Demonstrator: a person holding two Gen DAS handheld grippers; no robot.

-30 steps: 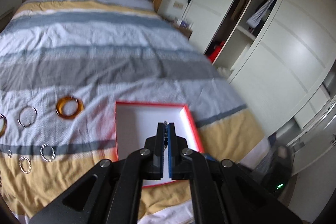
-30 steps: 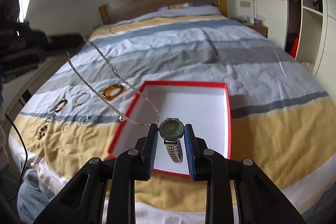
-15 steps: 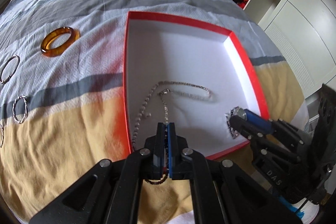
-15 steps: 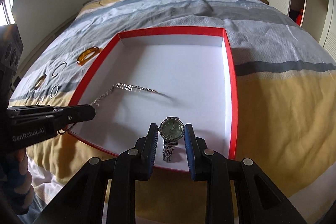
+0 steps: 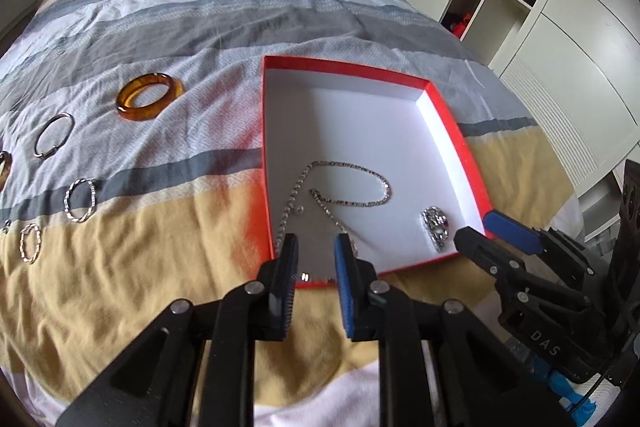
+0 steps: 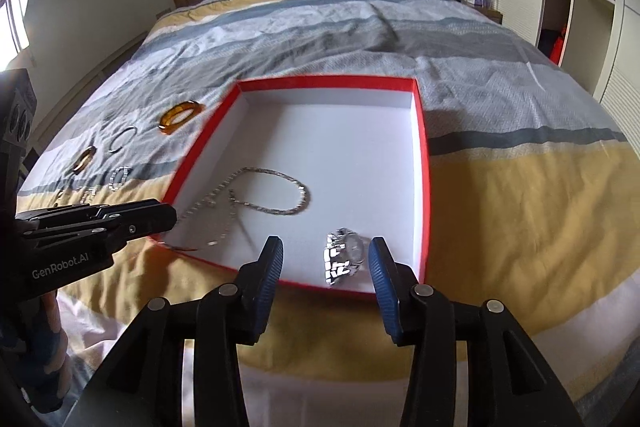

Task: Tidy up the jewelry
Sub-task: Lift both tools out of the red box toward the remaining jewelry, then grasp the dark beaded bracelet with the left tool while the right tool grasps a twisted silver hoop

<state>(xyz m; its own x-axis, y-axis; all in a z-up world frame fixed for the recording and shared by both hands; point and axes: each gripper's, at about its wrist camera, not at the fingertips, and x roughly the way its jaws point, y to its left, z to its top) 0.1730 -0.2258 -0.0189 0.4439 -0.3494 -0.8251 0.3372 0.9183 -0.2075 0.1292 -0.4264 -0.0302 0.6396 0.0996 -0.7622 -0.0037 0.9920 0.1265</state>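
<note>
Red-rimmed box [image 6: 422, 163] lower centre: right gripper [image 6: 326, 259] spread wide, straddling watch [image 6: 344, 261], apparently untouched; left gripper [image 5: 316, 253] parted, empty, over chain [image 5: 344, 187].

Two readable marks, both on gripper bodies. "GenRobot.AI" in white sits on the black side of the left gripper [image 6: 96, 223], at the left edge of the right wrist view. "DAS" in white is on the right gripper [image 5: 496, 231] housing, near right in the left wrist view.
</note>
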